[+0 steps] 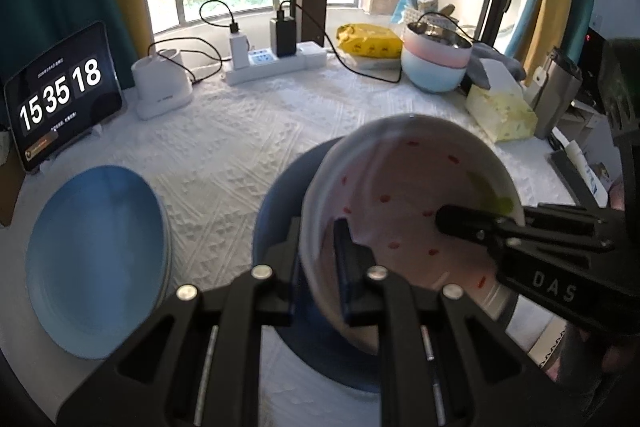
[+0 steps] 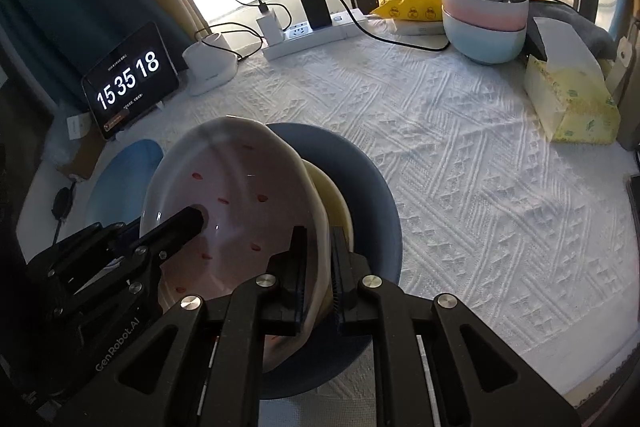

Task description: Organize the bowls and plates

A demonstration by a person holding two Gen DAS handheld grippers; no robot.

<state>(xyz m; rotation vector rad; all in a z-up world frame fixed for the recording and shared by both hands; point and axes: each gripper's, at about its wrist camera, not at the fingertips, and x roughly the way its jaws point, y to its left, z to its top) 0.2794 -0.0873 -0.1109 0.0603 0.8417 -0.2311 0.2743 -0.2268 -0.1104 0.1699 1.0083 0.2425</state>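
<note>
Spotted bowl held by both grippers over the dark blue plate, placement step in hand

The left gripper (image 1: pixel 320 267) and right gripper (image 2: pixel 318 267) each have their fingers nearly closed, pinching opposite sides of the rim of the white bowl with red spots (image 1: pixel 408 195), which hangs tilted above the dark blue plate (image 2: pixel 376 187) on the worktop (image 2: pixel 460 167); a yellow piece (image 2: pixel 338 203) shows between bowl and plate, and whether the bowl touches it cannot be told. A light blue plate (image 1: pixel 100 259) lies to one side; stacked pink and blue bowls (image 1: pixel 436 63) stand well apart at the rear. Judged next: level the bowl, seat it squarely, then release both sides together
</note>
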